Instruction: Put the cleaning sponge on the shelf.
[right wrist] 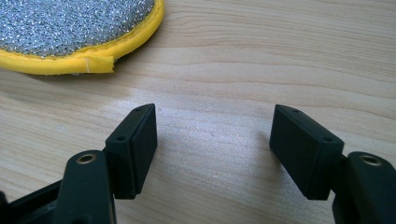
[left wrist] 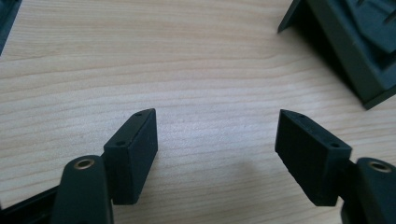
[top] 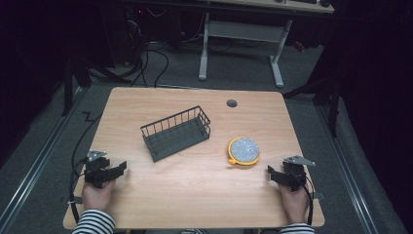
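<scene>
We hold both grippers low at the near edge of the pale wood-grain table (top: 195,185), one at each corner. Our left gripper (top: 122,169) rests near the left edge with its jaws spread and only bare wood between them; in the left gripper view (left wrist: 215,135) a corner of the dark wire basket (left wrist: 355,51) juts in at upper right. Our right gripper (top: 271,173) sits near the right edge, jaws likewise apart and holding nothing. Just ahead of it lies the round scouring pad (top: 244,150), glittery silver mesh bound in a yellow fabric rim, flat on the wood and clear of the jaws (right wrist: 79,32). The basket (top: 176,132), black, rectangular and thin-barred, stands mid-table, apart from the pad. Open tabletop stretches between our hands.
</scene>
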`<control>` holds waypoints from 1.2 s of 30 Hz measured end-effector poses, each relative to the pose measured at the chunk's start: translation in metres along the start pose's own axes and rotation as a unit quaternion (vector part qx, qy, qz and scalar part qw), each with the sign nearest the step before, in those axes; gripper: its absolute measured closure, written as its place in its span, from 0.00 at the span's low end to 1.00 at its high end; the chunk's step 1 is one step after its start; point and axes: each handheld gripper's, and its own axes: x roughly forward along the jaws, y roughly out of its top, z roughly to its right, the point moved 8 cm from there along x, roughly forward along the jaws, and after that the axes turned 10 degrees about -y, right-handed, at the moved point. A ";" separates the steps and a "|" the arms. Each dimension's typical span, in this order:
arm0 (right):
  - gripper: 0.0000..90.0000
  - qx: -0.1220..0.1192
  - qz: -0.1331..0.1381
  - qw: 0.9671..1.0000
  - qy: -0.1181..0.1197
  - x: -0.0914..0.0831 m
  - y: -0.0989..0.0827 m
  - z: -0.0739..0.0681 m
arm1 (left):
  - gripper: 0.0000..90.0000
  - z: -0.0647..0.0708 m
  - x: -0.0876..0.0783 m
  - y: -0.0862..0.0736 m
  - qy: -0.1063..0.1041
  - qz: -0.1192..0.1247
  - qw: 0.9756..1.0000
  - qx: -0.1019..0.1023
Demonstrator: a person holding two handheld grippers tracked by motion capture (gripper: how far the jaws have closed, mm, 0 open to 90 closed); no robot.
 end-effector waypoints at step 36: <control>0.35 -0.002 0.001 1.000 0.004 0.000 0.000 -0.001 | 0.36 0.083 0.016 0.109 -0.071 0.013 0.995 0.067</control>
